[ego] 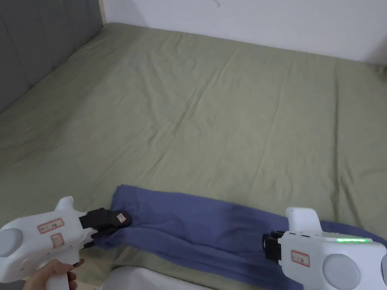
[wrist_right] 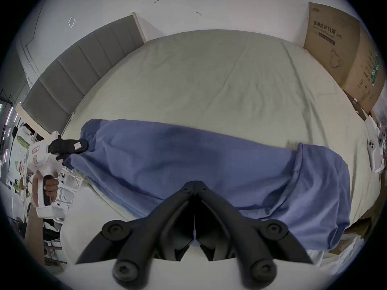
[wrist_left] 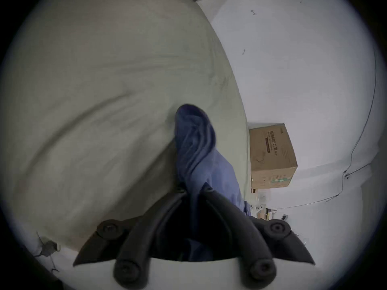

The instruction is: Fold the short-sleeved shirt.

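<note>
The blue short-sleeved shirt (ego: 196,222) lies as a long, narrow band along the near edge of the green bed (ego: 211,113). My left gripper (ego: 126,219) is shut on the shirt's left end. In the left gripper view the cloth (wrist_left: 196,144) runs between the closed jaws (wrist_left: 193,190). My right gripper (ego: 264,245) sits over the band's right part, near the front edge. In the right gripper view its jaws meet (wrist_right: 194,186) on the shirt (wrist_right: 188,152), and creases run toward them. The left gripper (wrist_right: 83,146) and the hand holding it show at far left.
A grey padded headboard (ego: 37,45) borders the bed on the left and a white wall stands behind it. A cardboard box (wrist_right: 345,54) stands at the bed's right side, with a white device (wrist_right: 374,148) near it. Most of the sheet beyond the shirt is bare and wrinkled.
</note>
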